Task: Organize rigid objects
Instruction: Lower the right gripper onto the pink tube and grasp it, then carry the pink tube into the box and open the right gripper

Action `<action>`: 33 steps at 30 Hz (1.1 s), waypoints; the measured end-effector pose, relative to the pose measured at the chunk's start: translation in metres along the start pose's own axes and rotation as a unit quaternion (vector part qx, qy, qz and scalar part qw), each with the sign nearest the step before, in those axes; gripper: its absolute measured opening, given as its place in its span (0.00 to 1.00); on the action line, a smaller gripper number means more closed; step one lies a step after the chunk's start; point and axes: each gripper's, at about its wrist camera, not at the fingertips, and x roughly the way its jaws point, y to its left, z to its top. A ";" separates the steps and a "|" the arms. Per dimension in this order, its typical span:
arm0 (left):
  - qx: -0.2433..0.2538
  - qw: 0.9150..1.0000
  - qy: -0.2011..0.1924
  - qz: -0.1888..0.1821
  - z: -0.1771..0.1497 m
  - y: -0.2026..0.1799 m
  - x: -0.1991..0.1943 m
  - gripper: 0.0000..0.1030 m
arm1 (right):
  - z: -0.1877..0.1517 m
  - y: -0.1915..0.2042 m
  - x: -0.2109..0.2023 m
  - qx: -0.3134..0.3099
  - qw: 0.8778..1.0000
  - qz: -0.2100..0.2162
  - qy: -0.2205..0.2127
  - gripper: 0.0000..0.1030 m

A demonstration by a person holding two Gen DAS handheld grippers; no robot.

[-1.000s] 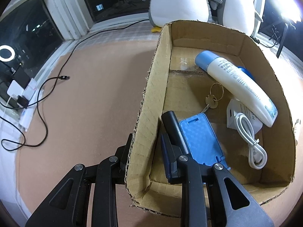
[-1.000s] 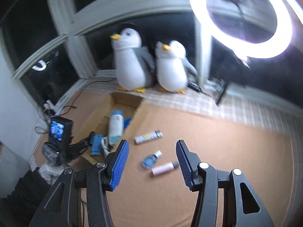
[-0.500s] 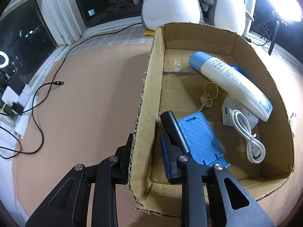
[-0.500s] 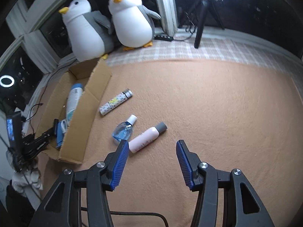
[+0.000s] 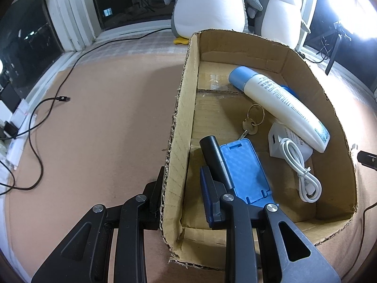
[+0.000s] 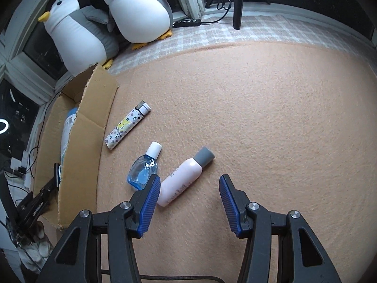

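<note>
A: What is seen around the left gripper, taken from left to right?

B: A cardboard box is gripped by its left wall: one finger is placed outside the wall, the other inside, and the jaws are closed on the cardboard. Just beyond the inner finger, a black cylinder is laid against a blue ribbed stand. Further ahead a key ring is found on the box floor. To the right a white charger with a coiled cable is seen, and a long white tube with a blue cap is laid slantwise over it, toward the far right wall.

A: And the right gripper?

B: Its blue pads are held apart, and nothing is clamped between them. Far to its left the same box is seen from outside. Ahead and left, a slim lighter-shaped item printed with a monogram pattern is laid flat on the peach carpet. Nearer, a small clear bottle of blue liquid with a white cap is found just beyond the left fingertip. A pale pink bottle with a grey cap is laid on its side, its base just beside the left pad and inside the gap, its cap pointed away and to the right. Whether it is touched by the pad cannot be told.

A: What is set behind?

B: Two plush penguins are propped by the window.
</note>
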 end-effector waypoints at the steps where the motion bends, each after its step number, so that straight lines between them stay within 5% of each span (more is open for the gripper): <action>1: 0.000 1.000 0.000 0.000 0.000 0.000 0.000 0.23 | 0.000 -0.001 0.001 0.005 1.000 0.003 0.001 0.47; 11: 0.000 1.000 0.000 -0.002 0.001 0.000 0.000 0.23 | 0.006 0.001 0.011 0.013 1.000 -0.002 0.015 0.45; 24: -0.002 1.000 0.000 -0.002 0.000 0.001 0.000 0.23 | 0.006 0.010 0.020 -0.067 0.996 -0.046 0.042 0.19; 33: -0.003 1.000 0.001 -0.001 0.000 0.002 0.000 0.24 | 0.001 0.006 0.014 -0.098 0.993 -0.059 0.037 0.17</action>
